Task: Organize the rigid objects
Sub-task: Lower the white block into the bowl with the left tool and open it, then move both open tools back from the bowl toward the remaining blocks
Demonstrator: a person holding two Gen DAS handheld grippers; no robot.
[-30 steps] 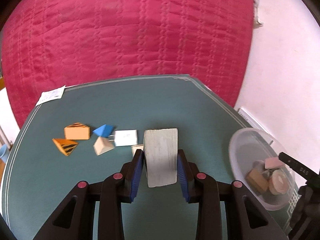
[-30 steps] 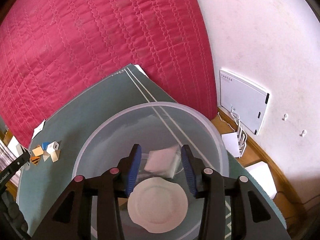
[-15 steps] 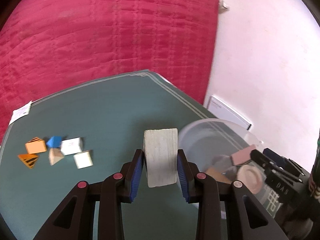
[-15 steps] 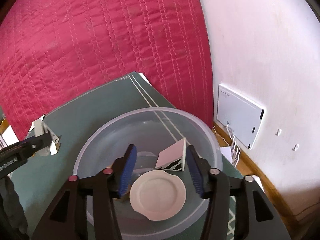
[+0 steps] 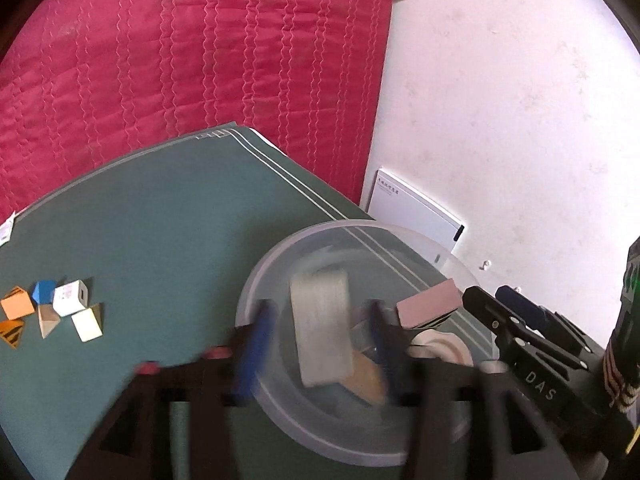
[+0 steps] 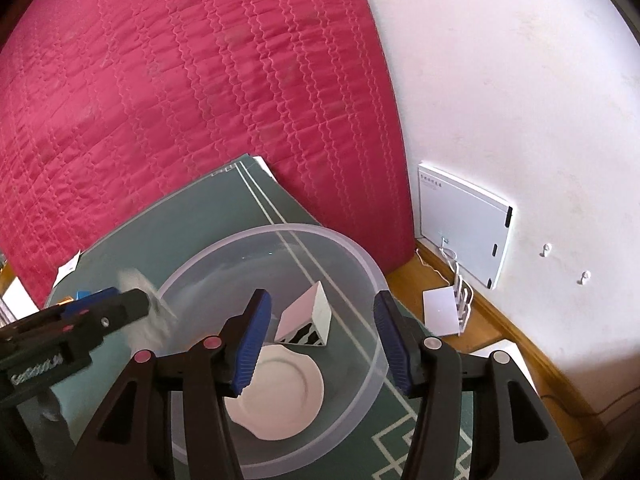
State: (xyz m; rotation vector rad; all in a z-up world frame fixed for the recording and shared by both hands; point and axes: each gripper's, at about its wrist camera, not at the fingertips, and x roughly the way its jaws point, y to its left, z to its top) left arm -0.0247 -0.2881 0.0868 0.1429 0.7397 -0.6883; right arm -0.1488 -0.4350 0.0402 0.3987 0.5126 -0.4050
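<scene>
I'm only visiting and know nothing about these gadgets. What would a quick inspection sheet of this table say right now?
Surface: green table mat, white border lines.
Job's things: clear bowl holds a white plate and pink wedge; grey block over the bowl; small blocks clustered on the mat.
Clutter: paper tag at the mat edge.
Grippers: left gripper blurred, fingers apart around the grey block; right gripper open, empty.
Cables: white cord by the wall.
Surroundings: red quilt, white wall panel.
</scene>
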